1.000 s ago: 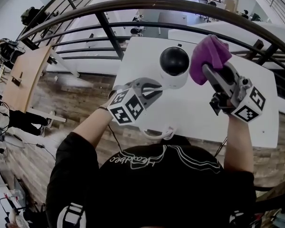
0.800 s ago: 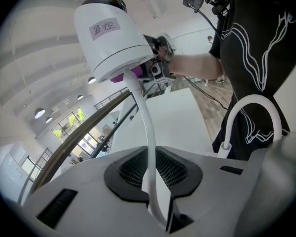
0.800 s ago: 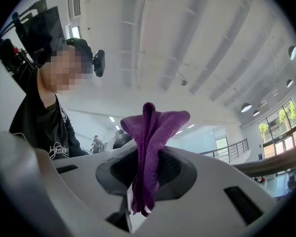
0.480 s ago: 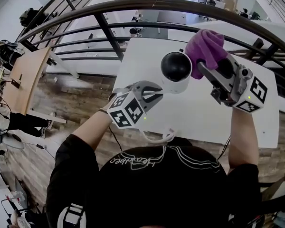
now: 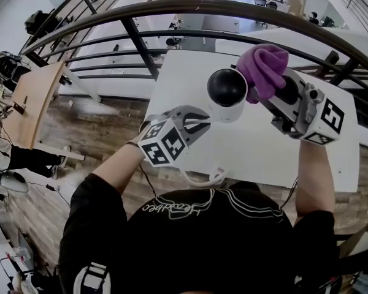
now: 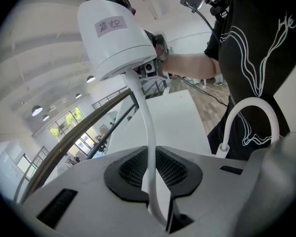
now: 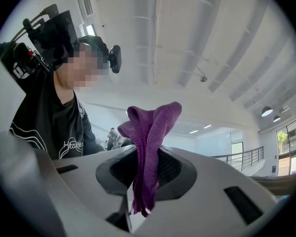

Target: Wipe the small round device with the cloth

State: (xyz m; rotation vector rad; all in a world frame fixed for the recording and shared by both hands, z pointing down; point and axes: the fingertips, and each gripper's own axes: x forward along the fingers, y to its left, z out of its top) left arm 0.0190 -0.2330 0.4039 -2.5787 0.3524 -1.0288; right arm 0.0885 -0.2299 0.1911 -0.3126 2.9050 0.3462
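Note:
The small round device (image 5: pixel 226 95), a white body with a black dome, is up off the white table (image 5: pixel 331 158) on its stiff white cable. My left gripper (image 5: pixel 200 121) is shut on that cable just below the body. In the left gripper view the cable (image 6: pixel 149 152) runs between the closed jaws of the left gripper (image 6: pixel 155 184) up to the device (image 6: pixel 116 33). My right gripper (image 5: pixel 267 90) is shut on a purple cloth (image 5: pixel 264 68), which touches the dome's right side. The right gripper view shows the cloth (image 7: pixel 150 142) bunched and pinched in the right gripper (image 7: pixel 147 184).
A dark curved railing (image 5: pixel 141 41) runs past the table's far edge, with a drop to a lower floor beyond. A loop of white cable (image 5: pixel 203 176) hangs off the table's near edge by my body. A wooden table (image 5: pixel 34 97) stands at the left.
My right gripper has risen a little and rolled, bringing the cloth from beside the dome to against its right side. The left gripper and device have barely shifted.

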